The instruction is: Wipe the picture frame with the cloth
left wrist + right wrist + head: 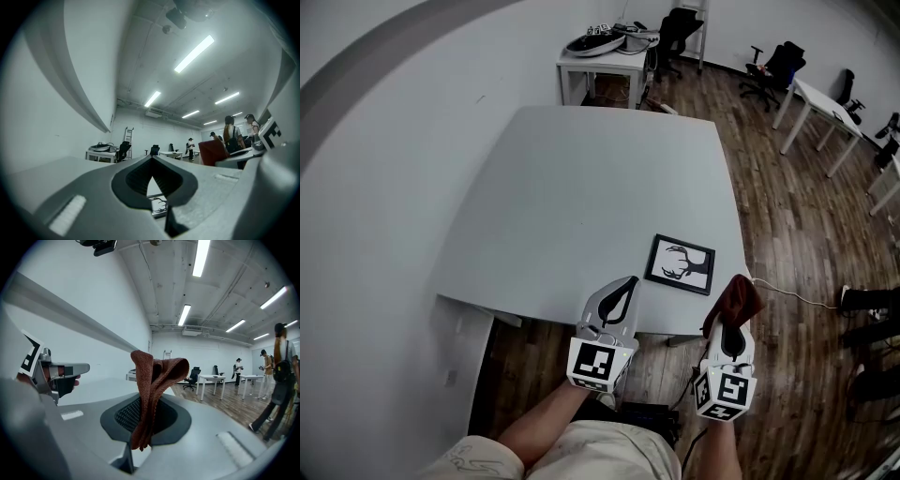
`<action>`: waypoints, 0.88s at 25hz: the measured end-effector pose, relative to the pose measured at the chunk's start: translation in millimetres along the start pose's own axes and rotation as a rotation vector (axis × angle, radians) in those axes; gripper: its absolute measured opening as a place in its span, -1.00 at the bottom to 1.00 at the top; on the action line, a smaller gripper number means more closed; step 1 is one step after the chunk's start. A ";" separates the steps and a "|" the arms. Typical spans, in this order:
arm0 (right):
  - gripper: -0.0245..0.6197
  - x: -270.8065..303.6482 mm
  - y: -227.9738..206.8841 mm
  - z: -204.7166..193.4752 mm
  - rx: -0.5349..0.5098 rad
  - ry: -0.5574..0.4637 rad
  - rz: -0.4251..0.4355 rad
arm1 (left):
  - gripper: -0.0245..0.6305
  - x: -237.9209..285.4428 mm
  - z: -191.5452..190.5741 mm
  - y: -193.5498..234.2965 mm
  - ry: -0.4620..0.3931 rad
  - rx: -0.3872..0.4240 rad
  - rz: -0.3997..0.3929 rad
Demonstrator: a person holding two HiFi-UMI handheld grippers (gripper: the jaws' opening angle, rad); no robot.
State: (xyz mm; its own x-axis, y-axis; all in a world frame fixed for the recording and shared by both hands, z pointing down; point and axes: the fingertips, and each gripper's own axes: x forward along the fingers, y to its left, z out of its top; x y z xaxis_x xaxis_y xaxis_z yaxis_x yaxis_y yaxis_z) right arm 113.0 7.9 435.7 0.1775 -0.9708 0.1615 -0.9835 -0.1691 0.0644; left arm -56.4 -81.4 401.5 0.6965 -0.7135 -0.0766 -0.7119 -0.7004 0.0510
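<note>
Barely begun, I judge: right tongs (pixel 735 311) clench the cloth (pixel 152 380), left tongs (pixel 625 286) are closed on nothing, and the picture frame (pixel 680 263) at the bench's (pixel 581 206) five o'clock lies untouched.

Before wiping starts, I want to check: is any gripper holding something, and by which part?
The right gripper pinches the brown cloth at a bunched fold; the left gripper holds nothing.

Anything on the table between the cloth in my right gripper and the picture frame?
Nothing. In the head view, only a short strip of bare grey table separates the cloth, clamped in the right gripper, from the picture frame.
</note>
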 end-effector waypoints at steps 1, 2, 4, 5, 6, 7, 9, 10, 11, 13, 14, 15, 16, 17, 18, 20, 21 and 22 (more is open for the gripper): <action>-0.74 2.7 -0.6 -0.9 0.000 0.002 0.000 | -0.93 2.4 -1.1 1.1 0.002 -0.002 0.000; -0.74 5.5 -1.4 -1.5 0.001 0.002 0.000 | -0.93 5.1 -1.8 2.6 0.003 -0.001 0.001; -0.74 11.1 -4.3 -2.7 0.006 0.005 -0.002 | -0.93 11.5 -2.9 5.2 0.007 -0.004 0.004; -0.74 14.0 -6.9 -3.3 0.009 0.007 -0.003 | -0.93 15.4 -3.1 5.3 0.008 -0.006 0.004; -0.74 17.4 -10.0 -3.7 0.012 0.008 -0.003 | -0.93 20.0 -3.1 4.7 0.009 -0.005 0.003; -0.74 21.6 -13.1 -3.8 0.014 0.008 -0.001 | -0.93 25.1 -3.4 3.9 0.010 0.001 0.003; -0.74 31.9 -19.3 -3.6 0.018 0.005 0.006 | -0.93 36.4 -5.6 3.4 0.015 0.014 0.005; -0.74 37.5 -23.0 -3.4 0.017 0.003 0.009 | -0.93 42.5 -6.4 3.0 0.016 0.019 0.008; -0.74 43.1 -27.5 -2.9 0.016 0.001 0.012 | -0.93 49.0 -6.6 2.1 0.016 0.024 0.011; -0.74 55.1 -37.3 -0.9 0.014 -0.001 0.018 | -0.93 62.6 -6.1 -0.6 0.017 0.035 0.015; -0.74 61.3 -41.8 0.4 0.016 -0.002 0.024 | -0.93 69.3 -5.5 -1.8 0.021 0.037 0.018; -0.74 67.4 -46.0 1.8 0.019 -0.003 0.031 | -0.93 75.9 -4.6 -2.6 0.024 0.037 0.024; -0.74 73.5 -50.1 3.3 0.021 -0.005 0.039 | -0.93 82.7 -3.3 -3.2 0.026 0.038 0.030; -0.74 79.9 -54.2 4.9 0.022 -0.007 0.046 | -0.93 89.9 -1.7 -3.5 0.026 0.041 0.036; -0.74 86.3 -58.4 6.4 0.023 -0.010 0.053 | -0.93 97.1 -0.5 -3.9 0.023 0.046 0.041; -0.74 97.9 -67.5 8.6 0.024 -0.013 0.062 | -0.93 110.7 -0.1 -6.8 0.017 0.055 0.045; -0.74 102.9 -72.4 9.2 0.024 -0.014 0.066 | -0.93 117.0 -0.1 -9.5 0.017 0.056 0.045; -0.74 107.6 -77.3 9.5 0.026 -0.015 0.071 | -0.93 123.1 -0.6 -12.4 0.019 0.058 0.045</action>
State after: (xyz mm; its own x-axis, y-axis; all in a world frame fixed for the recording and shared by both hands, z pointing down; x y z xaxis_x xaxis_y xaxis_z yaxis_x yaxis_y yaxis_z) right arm 207.7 -85.1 438.8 0.1070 -0.9829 0.1500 -0.9942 -0.1039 0.0281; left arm 38.2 -160.5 392.0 0.6646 -0.7451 -0.0564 -0.7464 -0.6654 -0.0040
